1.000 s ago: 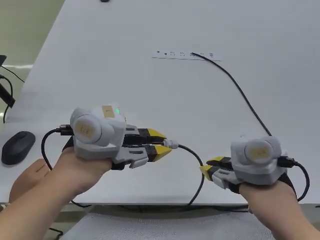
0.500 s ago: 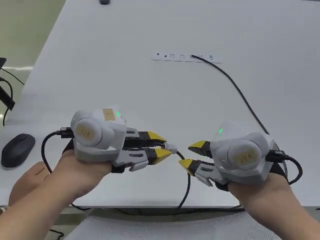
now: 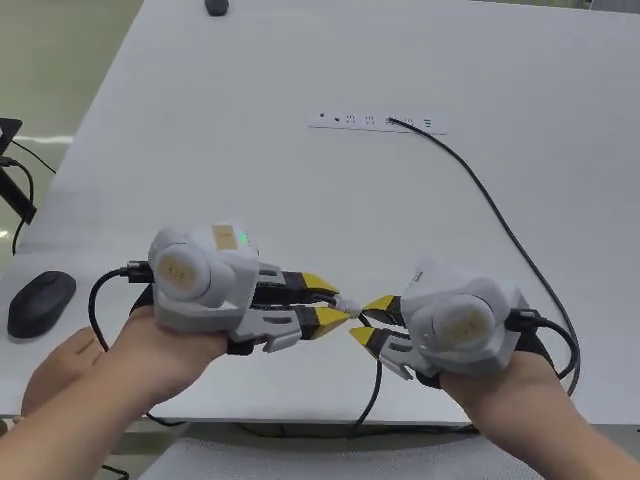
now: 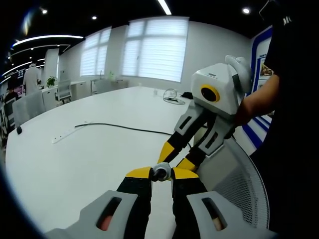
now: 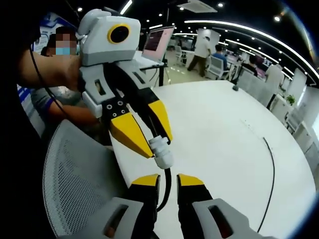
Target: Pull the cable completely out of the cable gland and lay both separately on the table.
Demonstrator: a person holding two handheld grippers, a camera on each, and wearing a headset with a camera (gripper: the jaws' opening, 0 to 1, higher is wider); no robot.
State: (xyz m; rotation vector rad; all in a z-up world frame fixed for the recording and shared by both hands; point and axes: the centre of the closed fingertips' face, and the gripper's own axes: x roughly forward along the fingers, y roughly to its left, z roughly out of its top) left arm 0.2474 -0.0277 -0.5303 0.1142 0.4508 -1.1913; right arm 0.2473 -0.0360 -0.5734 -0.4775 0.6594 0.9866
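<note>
Head view: the gland (image 3: 346, 301) hangs above the desk's (image 3: 300, 190) near edge, clamped tight in my left gripper (image 3: 338, 304). The cable (image 3: 376, 372) drops from it past that edge. My right gripper (image 3: 370, 318), nearly tip to tip with the left, straddles the cable just beside the gland, jaws narrowly apart.

Cable gland (image 3: 345, 303) tiny btw jaw tips, cable (image 3: 374, 385) partly behind R gripper (image 3: 370, 320)
</note>
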